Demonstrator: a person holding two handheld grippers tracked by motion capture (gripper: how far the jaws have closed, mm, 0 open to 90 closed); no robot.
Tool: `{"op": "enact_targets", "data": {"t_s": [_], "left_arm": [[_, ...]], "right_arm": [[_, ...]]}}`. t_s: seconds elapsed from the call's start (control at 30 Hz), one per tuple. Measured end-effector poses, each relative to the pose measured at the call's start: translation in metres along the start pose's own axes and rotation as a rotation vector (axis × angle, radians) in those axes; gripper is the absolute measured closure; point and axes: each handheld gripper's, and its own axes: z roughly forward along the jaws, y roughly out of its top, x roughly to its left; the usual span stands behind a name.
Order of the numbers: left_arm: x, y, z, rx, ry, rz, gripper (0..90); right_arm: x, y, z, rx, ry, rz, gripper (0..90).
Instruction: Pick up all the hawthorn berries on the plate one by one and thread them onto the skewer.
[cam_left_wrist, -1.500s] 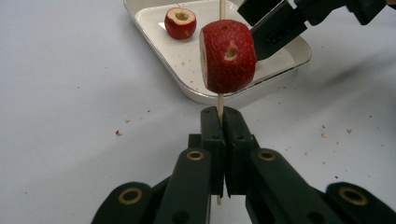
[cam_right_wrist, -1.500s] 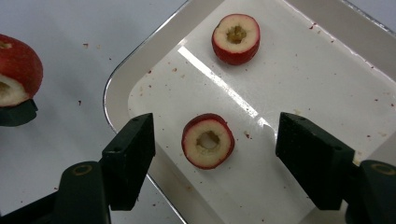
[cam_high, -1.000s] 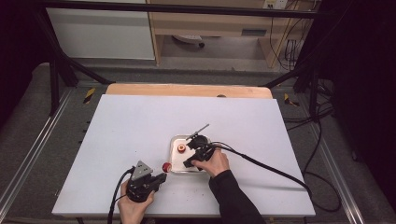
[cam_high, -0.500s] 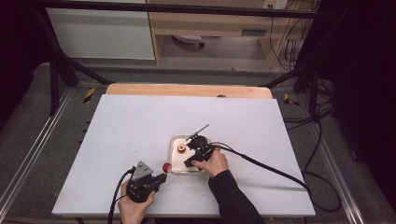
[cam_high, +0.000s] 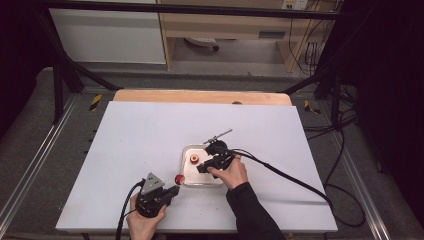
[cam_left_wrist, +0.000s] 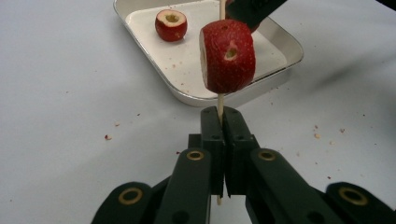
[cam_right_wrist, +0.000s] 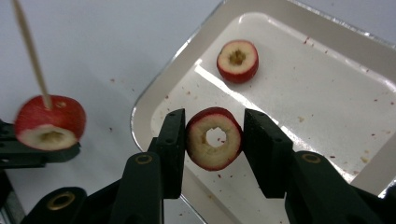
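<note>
My left gripper (cam_left_wrist: 223, 112) is shut on a thin wooden skewer (cam_left_wrist: 219, 100) that stands upright with a red fruit piece (cam_left_wrist: 229, 56) threaded on it. It waits beside the near left corner of the metal tray (cam_high: 200, 184). My right gripper (cam_right_wrist: 214, 123) reaches into the tray (cam_right_wrist: 303, 93). Its jaws have just been closing, and the pads now press the sides of a cored red fruit ring (cam_right_wrist: 214, 138). Another cored piece (cam_right_wrist: 237, 60) lies on the tray floor beyond it. The skewered fruit (cam_right_wrist: 50, 122) shows at the left of the right gripper view.
The tray sits near the front middle of a white table top (cam_high: 150, 135). Small red crumbs dot the tray floor and the table around it. The right gripper's cable (cam_high: 290, 177) trails off to the right. A wooden strip (cam_high: 200, 96) runs along the far edge.
The right hand has shifted slightly over the tray. The left hand with the skewer has kept still.
</note>
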Motion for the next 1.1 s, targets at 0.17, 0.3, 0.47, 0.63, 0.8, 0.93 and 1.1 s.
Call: {"op": "enact_targets", "data": {"t_s": [0.17,0.3,0.47,0.63,0.8,0.93,1.1], "left_arm": [[-0.005,0.001,0.0,-0.018,-0.004,0.001,88.5],[-0.012,0.002,0.002,-0.034,-0.018,-0.015,88.4],[-0.022,0.005,0.006,-0.046,-0.036,-0.025,88.4],[-0.036,0.009,0.013,-0.052,-0.054,-0.057,88.3],[-0.044,0.015,0.018,-0.069,-0.065,-0.089,88.1],[-0.05,0.02,0.023,-0.065,-0.077,-0.123,88.1],[-0.052,0.024,0.033,-0.057,-0.096,-0.164,88.1]], "right_arm": [[-0.005,-0.002,-0.017,-0.131,0.034,0.031,60.7],[-0.013,-0.01,-0.03,-0.286,0.076,0.091,60.7],[-0.018,-0.018,-0.038,-0.434,0.109,0.132,60.7],[-0.02,-0.023,-0.041,-0.564,0.144,0.175,60.7],[-0.02,-0.027,-0.041,-0.664,0.163,0.195,60.7],[-0.02,-0.031,-0.039,-0.736,0.171,0.203,60.7],[-0.019,-0.035,-0.039,-0.805,0.188,0.198,60.8]]}}
